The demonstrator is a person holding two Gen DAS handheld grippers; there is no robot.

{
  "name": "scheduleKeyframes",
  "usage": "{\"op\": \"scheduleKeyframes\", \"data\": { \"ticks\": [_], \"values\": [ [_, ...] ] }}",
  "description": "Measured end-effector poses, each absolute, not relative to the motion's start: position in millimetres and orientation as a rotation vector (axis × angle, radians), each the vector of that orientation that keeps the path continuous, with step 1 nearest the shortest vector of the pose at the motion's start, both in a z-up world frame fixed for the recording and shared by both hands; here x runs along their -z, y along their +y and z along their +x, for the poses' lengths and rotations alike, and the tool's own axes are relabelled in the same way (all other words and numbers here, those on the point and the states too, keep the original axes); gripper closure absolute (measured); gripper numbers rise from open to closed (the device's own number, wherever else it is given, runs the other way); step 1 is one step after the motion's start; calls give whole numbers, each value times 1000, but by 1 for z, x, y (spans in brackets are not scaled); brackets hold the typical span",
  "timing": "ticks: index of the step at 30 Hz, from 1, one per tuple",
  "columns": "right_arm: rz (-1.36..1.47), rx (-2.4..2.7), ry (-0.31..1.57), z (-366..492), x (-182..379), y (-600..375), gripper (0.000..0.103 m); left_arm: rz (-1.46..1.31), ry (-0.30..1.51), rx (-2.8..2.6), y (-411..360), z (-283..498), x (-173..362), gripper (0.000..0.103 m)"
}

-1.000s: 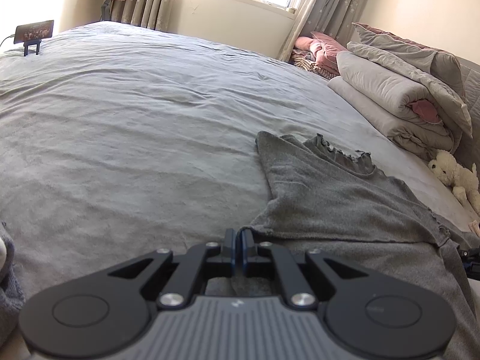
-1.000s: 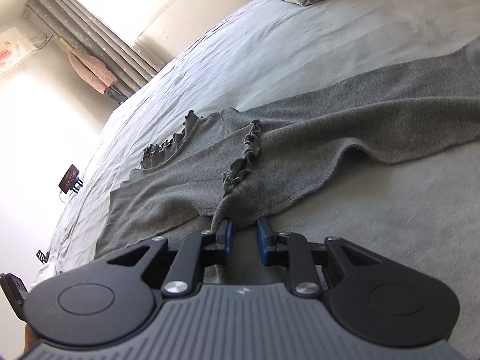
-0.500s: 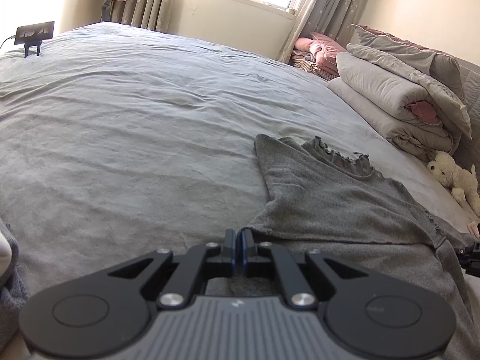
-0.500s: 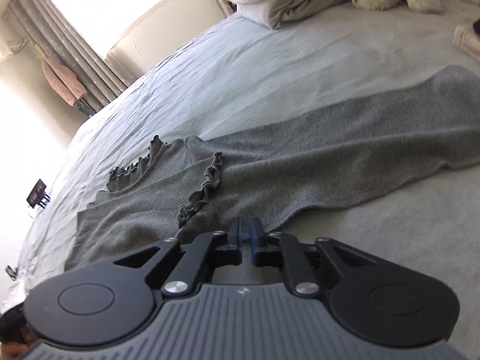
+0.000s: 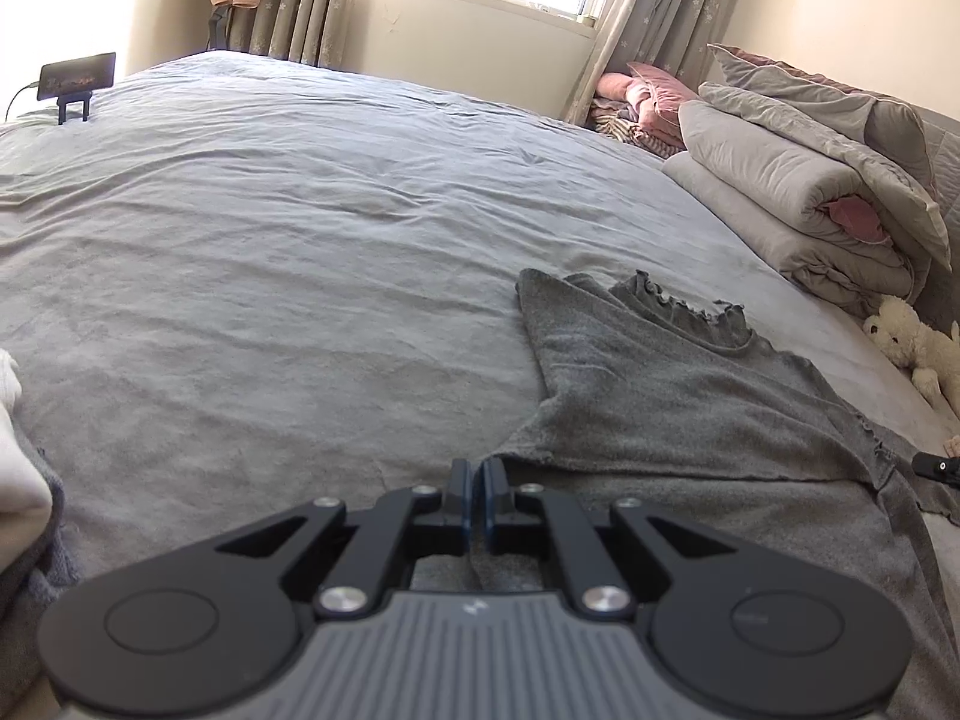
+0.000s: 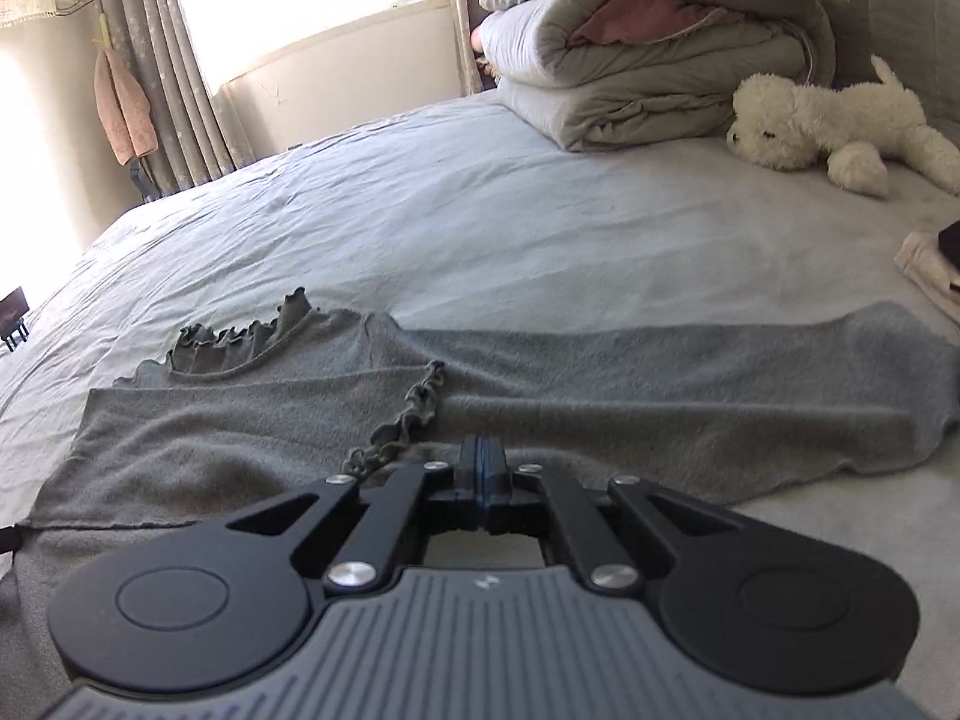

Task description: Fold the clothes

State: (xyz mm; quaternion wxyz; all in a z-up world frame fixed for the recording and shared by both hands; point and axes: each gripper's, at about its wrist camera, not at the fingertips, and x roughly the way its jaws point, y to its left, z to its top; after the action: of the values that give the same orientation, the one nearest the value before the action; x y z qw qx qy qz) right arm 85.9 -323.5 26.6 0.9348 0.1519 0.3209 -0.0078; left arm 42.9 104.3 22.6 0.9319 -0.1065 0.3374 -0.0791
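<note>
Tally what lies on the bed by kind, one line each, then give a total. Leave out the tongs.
Grey top: 1
Stuffed toy dog: 1
Folded quilt stack: 1
Phone on a stand: 1
Total: 4
Cloth at the frame edges is cut off and not counted.

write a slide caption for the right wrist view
Right tongs shut on the near edge of a grey ruffled top spread across the bed.
</note>
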Motion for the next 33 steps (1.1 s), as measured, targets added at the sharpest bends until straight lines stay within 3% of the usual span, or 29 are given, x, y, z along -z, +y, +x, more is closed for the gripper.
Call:
{"op": "scheduleKeyframes", "data": {
  "ticks": [2,4,5,7,9,12,14,15,18,29,31,33],
  "values": [
    [346,-11,668,87,-27,-332,103,-219,688,163,104,42,-23,99],
    [444,-74,728,91,-15,-334,89,-222,699,167,103,42,-24,99],
    [497,-89,751,92,-9,-332,88,-224,704,170,102,42,-24,99],
    [594,-117,767,90,0,-330,66,-217,721,161,99,41,-24,99],
    [597,-119,742,87,-2,-324,58,-198,744,147,96,41,-25,92],
    [487,-105,708,84,-5,-307,58,-144,761,133,90,42,-24,90],
    [384,-85,696,83,-7,-295,70,-126,766,132,88,41,-25,90],
    [324,-70,696,83,-7,-289,87,-117,768,131,87,40,-26,90],
    [238,-34,682,85,-12,-285,96,-91,775,130,83,39,-27,90],
    [196,45,683,83,-15,-301,99,-84,813,112,80,39,-31,90],
    [255,4,720,85,-10,-304,88,-83,813,111,80,39,-30,90],
    [319,-11,722,84,-6,-308,83,-80,813,110,79,38,-30,90]
  ]
}}
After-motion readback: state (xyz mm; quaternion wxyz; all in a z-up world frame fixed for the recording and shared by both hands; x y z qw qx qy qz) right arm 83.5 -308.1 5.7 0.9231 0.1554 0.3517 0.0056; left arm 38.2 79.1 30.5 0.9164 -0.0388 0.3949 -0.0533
